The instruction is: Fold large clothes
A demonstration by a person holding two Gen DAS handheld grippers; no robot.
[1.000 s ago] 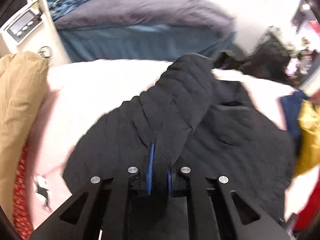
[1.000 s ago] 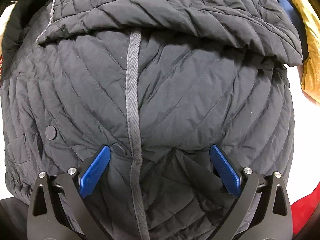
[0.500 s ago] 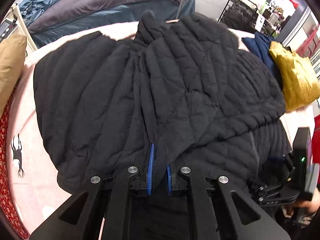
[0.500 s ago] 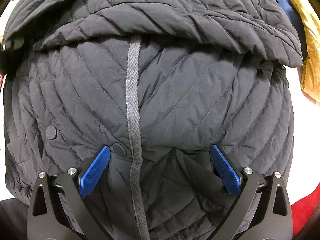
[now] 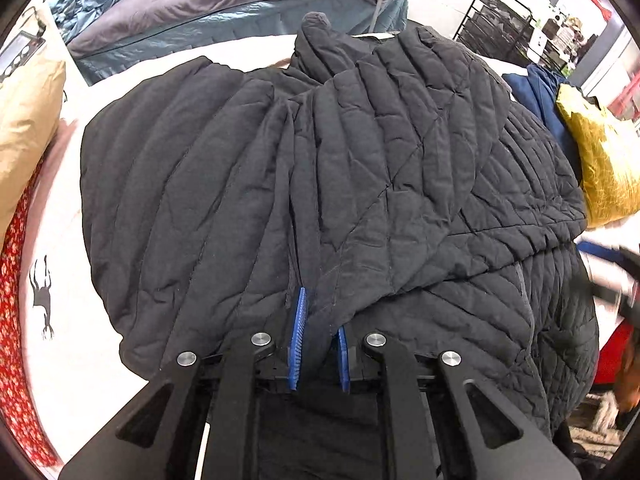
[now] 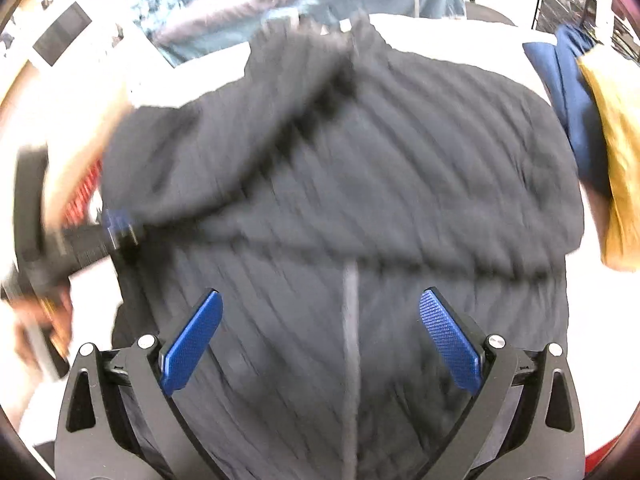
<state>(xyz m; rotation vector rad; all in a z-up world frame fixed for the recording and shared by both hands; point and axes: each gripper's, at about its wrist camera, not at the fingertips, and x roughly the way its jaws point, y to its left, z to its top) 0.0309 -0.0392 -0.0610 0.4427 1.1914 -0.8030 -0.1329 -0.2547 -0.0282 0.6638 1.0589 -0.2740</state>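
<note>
A large black quilted jacket (image 5: 248,184) lies on a white bed (image 5: 72,292). Its sleeve (image 5: 400,168) is folded across the body. My left gripper (image 5: 320,320) is shut on the sleeve's cuff at the jacket's near edge. In the right wrist view the jacket (image 6: 360,184) is blurred, with a grey tape stripe (image 6: 351,344) down its middle. My right gripper (image 6: 320,332) is open and empty above the jacket's near part. The left gripper (image 6: 116,224) shows at the left of that view, holding the fabric.
A tan cushion (image 5: 24,128) and red floral cloth (image 5: 16,320) lie at the left. A gold bag (image 5: 600,168) and navy garment (image 5: 536,96) lie at the right. A blue-grey mattress (image 5: 240,28) stands behind. A wire rack (image 5: 508,24) stands at the far right.
My left gripper carried the sleeve across the jacket's body and lowered it. My right gripper pulled up and back from the jacket, still open.
</note>
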